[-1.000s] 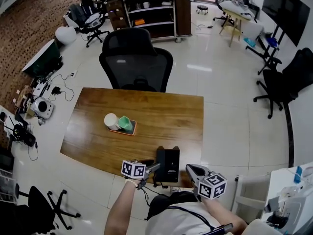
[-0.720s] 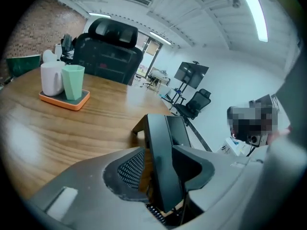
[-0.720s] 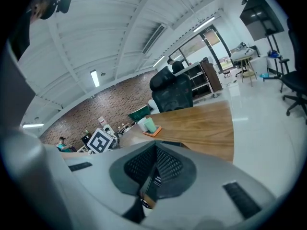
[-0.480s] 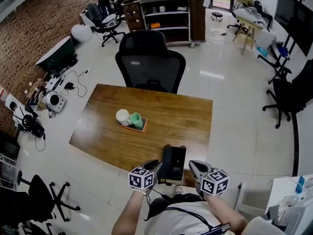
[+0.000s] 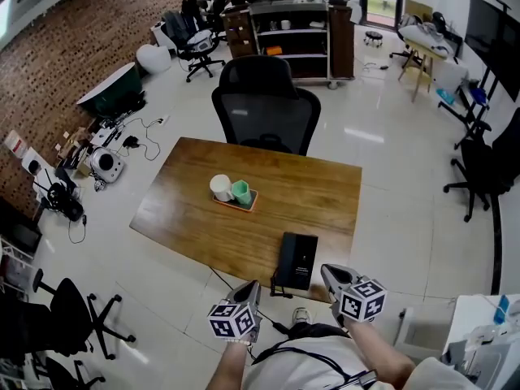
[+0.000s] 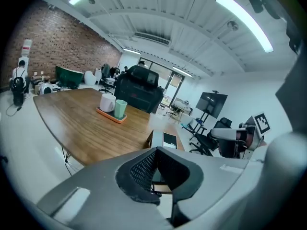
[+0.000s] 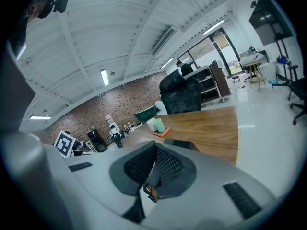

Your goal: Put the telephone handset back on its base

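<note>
A black telephone (image 5: pixel 297 260) sits near the front edge of the wooden table (image 5: pixel 203 218). Its handset lies along the left side of the base, and a cord hangs off the table edge below it. My left gripper (image 5: pixel 253 288) is held short of the table, to the phone's lower left, jaws shut with nothing between them. My right gripper (image 5: pixel 330 272) hovers just right of the phone, past the table edge, also shut and empty. The left gripper view shows the phone (image 6: pixel 163 140) beyond the closed pads (image 6: pixel 144 169). The phone (image 7: pixel 181 144) also shows in the right gripper view.
An orange tray with a white cup (image 5: pixel 221 188) and a green cup (image 5: pixel 240 192) stands mid-table. A black office chair (image 5: pixel 266 108) is at the table's far side. More chairs, shelves (image 5: pixel 292 31) and floor cables (image 5: pixel 122 140) surround the table.
My left gripper has drawn back from the phone's left side toward the person and its jaws have gone from open to shut. The head view has shifted, and the right gripper has kept its place.
</note>
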Motion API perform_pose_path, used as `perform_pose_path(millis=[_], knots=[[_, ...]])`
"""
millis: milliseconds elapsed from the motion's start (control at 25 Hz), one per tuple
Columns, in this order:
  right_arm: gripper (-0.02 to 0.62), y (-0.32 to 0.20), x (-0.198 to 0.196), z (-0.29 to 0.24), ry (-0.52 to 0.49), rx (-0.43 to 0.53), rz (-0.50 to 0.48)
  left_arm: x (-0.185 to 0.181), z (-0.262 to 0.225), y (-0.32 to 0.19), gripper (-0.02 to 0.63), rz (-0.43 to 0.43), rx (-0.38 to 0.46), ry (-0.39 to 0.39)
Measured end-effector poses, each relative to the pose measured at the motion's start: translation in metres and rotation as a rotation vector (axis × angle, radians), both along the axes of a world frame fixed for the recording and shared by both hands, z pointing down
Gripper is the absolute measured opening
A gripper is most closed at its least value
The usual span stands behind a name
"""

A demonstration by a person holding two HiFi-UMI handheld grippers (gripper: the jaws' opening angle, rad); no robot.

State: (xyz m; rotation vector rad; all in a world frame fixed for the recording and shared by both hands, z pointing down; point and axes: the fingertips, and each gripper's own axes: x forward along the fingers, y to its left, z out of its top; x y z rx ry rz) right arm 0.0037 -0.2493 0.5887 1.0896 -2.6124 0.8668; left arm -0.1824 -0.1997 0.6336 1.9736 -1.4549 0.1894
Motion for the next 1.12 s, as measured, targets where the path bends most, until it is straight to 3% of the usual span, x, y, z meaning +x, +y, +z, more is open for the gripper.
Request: perform_pose_path(millis=[280,560,800,1120], knots=[[0.002,0.058,0.001,-0.004,0.012,0.013,-0.047,0.014,-0.024,0.086,0.0,-0.082,0.022,0.092],[0.003,0.163,0.017,-0.006,0.03,0.024,-0.086,0.042,-0.056,0.192,0.0,-0.128,0.068,0.147],[0.003,0.251,0.033,-0.015,0.039,0.032,-0.098,0.064,-0.066,0.26,0.0,-0.164,0.089,0.087],[0.002,0.27,0.061,-0.031,0.039,0.056,-0.088,0.084,-0.069,0.281,0.0,-0.183,0.096,0.009]])
